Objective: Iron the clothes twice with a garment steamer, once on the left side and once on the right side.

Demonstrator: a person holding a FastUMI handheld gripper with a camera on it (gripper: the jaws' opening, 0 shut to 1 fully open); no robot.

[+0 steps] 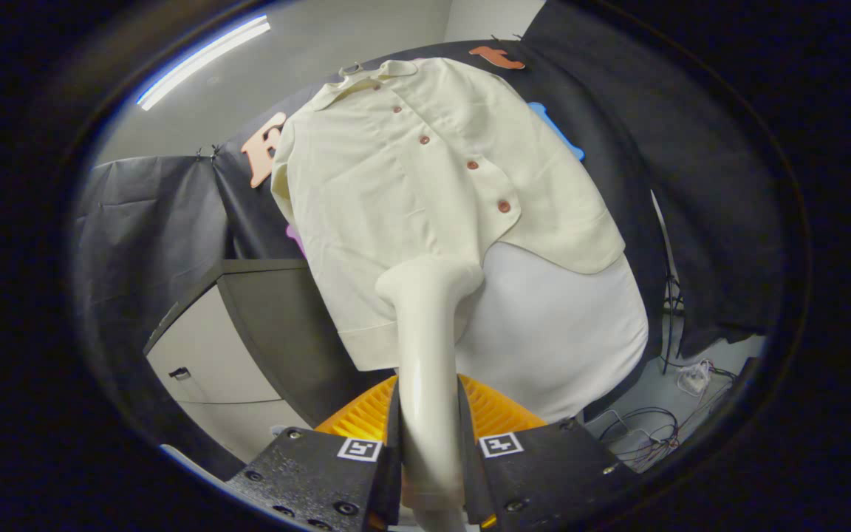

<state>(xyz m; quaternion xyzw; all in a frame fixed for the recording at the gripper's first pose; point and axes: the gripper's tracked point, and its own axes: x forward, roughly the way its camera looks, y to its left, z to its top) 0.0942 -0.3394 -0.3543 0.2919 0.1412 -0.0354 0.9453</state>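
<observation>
The two fingers [394, 451] of the handheld gripper [429, 473] press from either side on the smooth cream plastic handle of a garment steamer [425, 369], holding it firmly between them. Each finger block carries one small square black-and-white marker tag, two tags in all; they bear a coded pattern, not readable words. Behind the fingers spreads a ribbed orange fan-shaped part [492, 410].

The steamer handle rises upward from between the fingers and widens into a rounded head [433, 277]. The head lies against the lower front of a pale cream short-sleeved shirt [396, 185], near its hem, just to the side of the button line.

The shirt hangs on a hanger [351, 69] in front of the black cloth wall [632, 148] of the booth. It has a collar and five small reddish-brown round buttons [504, 206] running down its front. Under its hem, a smooth white fabric layer [558, 325] hangs lower.

Beside the shirt stands one cabinet with a dark grey top and side and a pale door [211, 355]; the door has one small dark handle [179, 374]. It is shut, so its contents cannot be told.

On the other side, beyond the fingers, loose dark cables [647, 432] and a white cord lie tangled on the pale floor.

Farthest off, one long bright light strip [204, 60] runs across the grey ceiling.
</observation>
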